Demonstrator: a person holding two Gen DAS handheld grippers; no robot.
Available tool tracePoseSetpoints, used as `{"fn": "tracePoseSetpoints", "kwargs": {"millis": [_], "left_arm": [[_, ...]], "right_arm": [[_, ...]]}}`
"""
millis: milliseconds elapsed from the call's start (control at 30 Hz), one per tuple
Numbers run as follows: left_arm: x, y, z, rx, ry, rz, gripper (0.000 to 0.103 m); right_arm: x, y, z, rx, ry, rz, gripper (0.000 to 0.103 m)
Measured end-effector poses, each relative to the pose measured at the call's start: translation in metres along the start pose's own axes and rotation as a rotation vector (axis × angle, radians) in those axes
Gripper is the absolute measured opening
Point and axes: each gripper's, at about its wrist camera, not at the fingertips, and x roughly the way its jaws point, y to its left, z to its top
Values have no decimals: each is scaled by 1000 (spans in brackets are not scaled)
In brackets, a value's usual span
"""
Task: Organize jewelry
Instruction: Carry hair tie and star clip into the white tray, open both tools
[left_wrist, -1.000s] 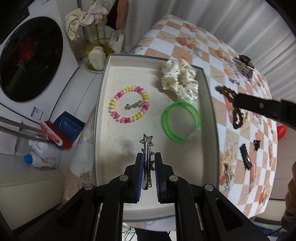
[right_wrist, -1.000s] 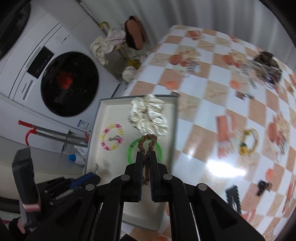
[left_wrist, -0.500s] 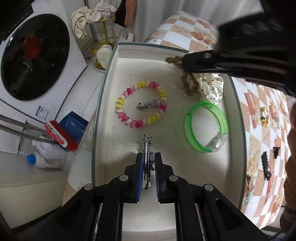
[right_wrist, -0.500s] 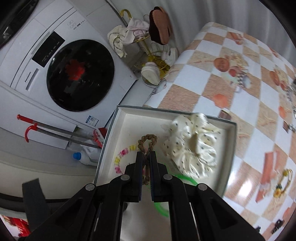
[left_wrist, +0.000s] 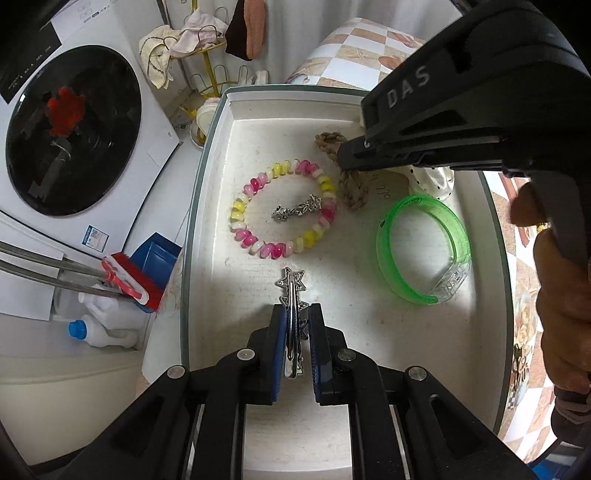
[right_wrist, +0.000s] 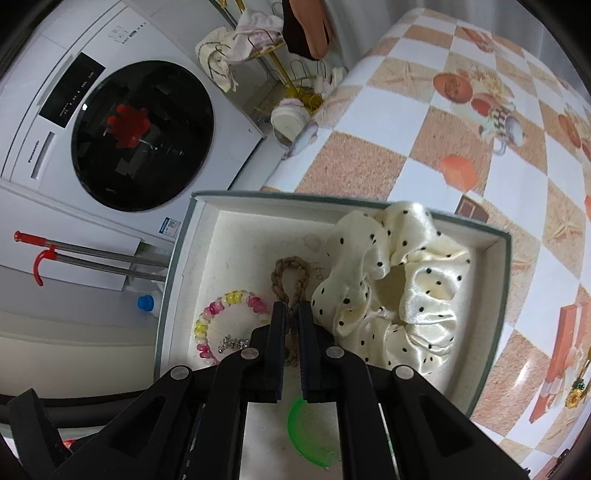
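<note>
While both my grippers hang over one white tray (left_wrist: 207, 229) on the checkered counter (right_wrist: 424, 155), my left gripper (left_wrist: 295, 325) has its fingers clenched on one silver star hair clip (left_wrist: 293, 295) above the tray's near half, and my right gripper (right_wrist: 291, 321) pinches one brown braided hair tie (right_wrist: 290, 273), its loop dangling beside the bracelet. Four things lie in the tray: one pink-and-yellow beaded bracelet (left_wrist: 284, 214), one small silver charm (left_wrist: 295, 211) inside its ring, one green bangle (left_wrist: 424, 251), and one cream polka-dot scrunchie (right_wrist: 399, 288) in the far corner.
</note>
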Motion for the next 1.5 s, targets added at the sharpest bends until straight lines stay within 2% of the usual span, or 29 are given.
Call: {"fn": "tracePoseSetpoints", "kwargs": {"millis": [200,333,533,733,767,800,833,867,900,1000,1067,1333,1500], "left_arm": [[0,-2,2,11,13,14,17],[0,-3,3,14,18,23,17],[-2,-5,5,32,18,37,17],[-3,-8,7,49,22,40,18],[-3,-9,7,50,23,41,21],[-4,-10,8,49,25,39,58],[-4,-10,8,45,26,37,85],[-9,-10,8,34,1,52,103],[-14,-10,8,32,-28,63,103],[-18,-13,9,52,-27,64,103],[-20,-16,9,64,-23,72,103],[-31,-42,12,145,-36,77,103],[-35,-70,15,207,-42,48,103]], "right_arm": [[6,-7,0,23,24,8,13],[0,-9,1,31,11,41,46],[-29,-5,3,36,-44,132,48],[-67,-9,-4,69,-126,224,56],[-72,-10,-6,77,-136,232,58],[-78,-12,-8,85,-151,240,60],[-85,-14,-12,94,-167,247,63],[-88,-14,-13,100,-175,252,67],[-93,-15,-16,108,-182,259,68],[-107,-26,-30,124,-204,256,70],[-116,-37,-40,150,-219,242,85],[-146,-112,-90,323,-237,101,88],[-163,-158,-130,440,-235,-5,88]]}}
